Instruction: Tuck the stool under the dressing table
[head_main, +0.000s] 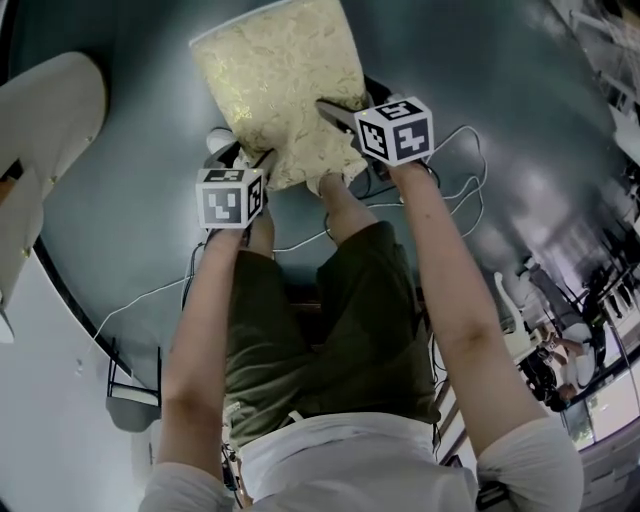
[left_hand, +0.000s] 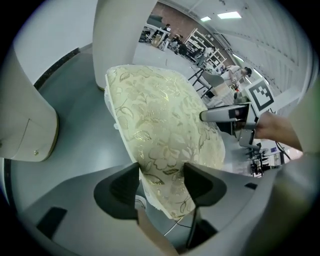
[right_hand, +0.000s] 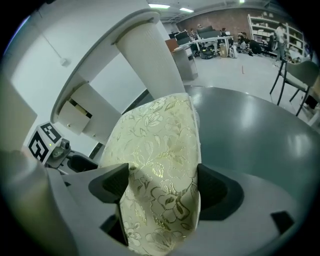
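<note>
The stool (head_main: 285, 80) has a cream cushion with a gold floral pattern and shows at the top middle of the head view. My left gripper (head_main: 250, 160) is shut on its near left corner, and in the left gripper view the fabric (left_hand: 155, 115) fills the gap between the dark jaws of the left gripper (left_hand: 161, 181). My right gripper (head_main: 338, 120) is shut on the near right edge. Its jaws clamp the cushion (right_hand: 155, 140) on both sides in the right gripper (right_hand: 162, 186) view. The white dressing table (right_hand: 75, 112), with drawers and a round leg (right_hand: 150, 55), stands just beyond the stool.
White cables (head_main: 460, 190) trail over the grey floor (head_main: 480, 70) near the person's feet. A white curved furniture edge (head_main: 40, 130) lies at the left. A black chair (right_hand: 295, 80) stands far right, with workshop shelves and desks behind it.
</note>
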